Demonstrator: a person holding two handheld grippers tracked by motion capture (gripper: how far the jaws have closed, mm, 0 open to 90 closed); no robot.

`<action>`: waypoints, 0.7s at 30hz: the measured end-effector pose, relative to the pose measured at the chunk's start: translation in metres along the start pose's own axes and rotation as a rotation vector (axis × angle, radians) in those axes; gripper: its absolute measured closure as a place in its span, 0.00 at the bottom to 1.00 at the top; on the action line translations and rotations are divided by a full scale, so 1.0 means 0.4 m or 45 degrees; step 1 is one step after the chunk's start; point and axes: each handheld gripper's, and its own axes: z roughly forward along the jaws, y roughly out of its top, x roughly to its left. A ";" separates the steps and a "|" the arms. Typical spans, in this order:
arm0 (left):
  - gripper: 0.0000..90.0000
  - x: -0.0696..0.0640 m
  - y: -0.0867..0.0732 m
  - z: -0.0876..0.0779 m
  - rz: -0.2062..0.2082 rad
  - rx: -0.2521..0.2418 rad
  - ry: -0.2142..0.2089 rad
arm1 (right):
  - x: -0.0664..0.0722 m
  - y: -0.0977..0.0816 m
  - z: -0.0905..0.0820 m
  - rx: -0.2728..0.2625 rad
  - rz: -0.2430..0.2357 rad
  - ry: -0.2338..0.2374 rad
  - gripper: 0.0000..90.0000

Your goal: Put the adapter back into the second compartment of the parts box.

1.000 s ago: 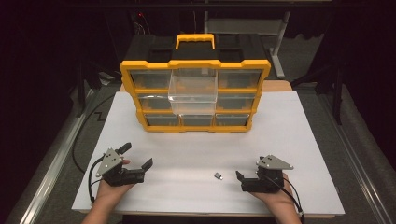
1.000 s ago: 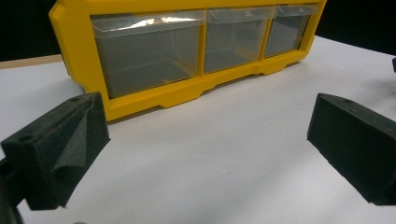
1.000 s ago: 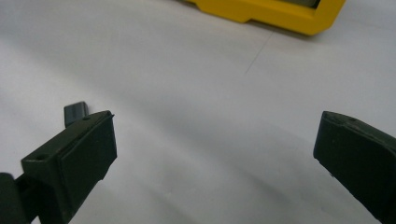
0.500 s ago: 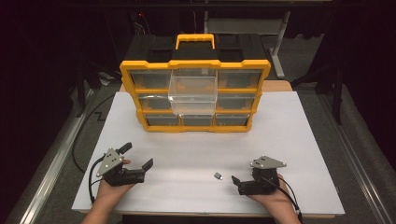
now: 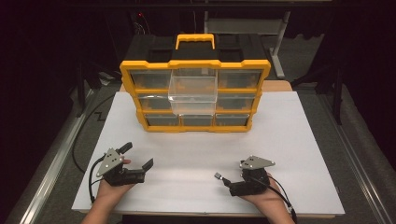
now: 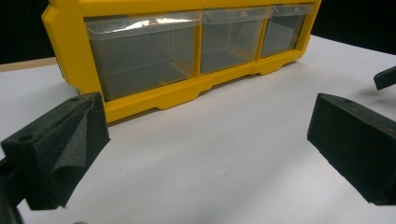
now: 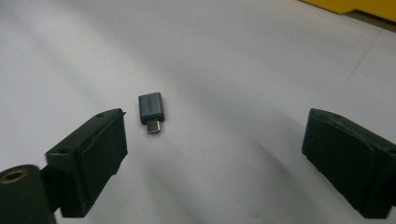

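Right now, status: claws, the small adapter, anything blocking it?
Left claw open, idle. Right claw open, jaws just been closing, nothing between them. Grey adapter flat on the white sheet, just ahead of it. Path clear.

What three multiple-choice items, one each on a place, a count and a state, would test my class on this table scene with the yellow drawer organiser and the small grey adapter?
1. Where does the small grey adapter lie?
A. inside a drawer
B. on the white table sheet, just ahead of the right gripper
C. between the jaws of the left gripper

2. How many rows of drawers does the yellow organiser show at its front?
A. one
B. three
C. five

3. What is the state of the clear middle drawer?
A. pulled out towards the person
B. pushed fully in
C. lying on the table

Answers:
1 B: the right gripper view shows it on the sheet ahead of the open jaws, untouched.
2 B: the high view shows three stacked rows.
3 A: it juts out past the yellow frame in the high view.
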 end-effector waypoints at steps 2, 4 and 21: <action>0.00 -0.001 0.000 0.000 0.003 0.001 -0.004 | 0.004 0.005 0.004 -0.001 -0.011 0.012 0.13; 0.00 -0.002 0.000 0.001 0.002 -0.004 -0.005 | 0.007 0.010 0.008 -0.005 -0.014 0.029 0.17; 0.00 -0.003 0.000 0.000 0.009 -0.004 -0.009 | 0.038 0.036 0.035 -0.025 -0.067 0.137 0.62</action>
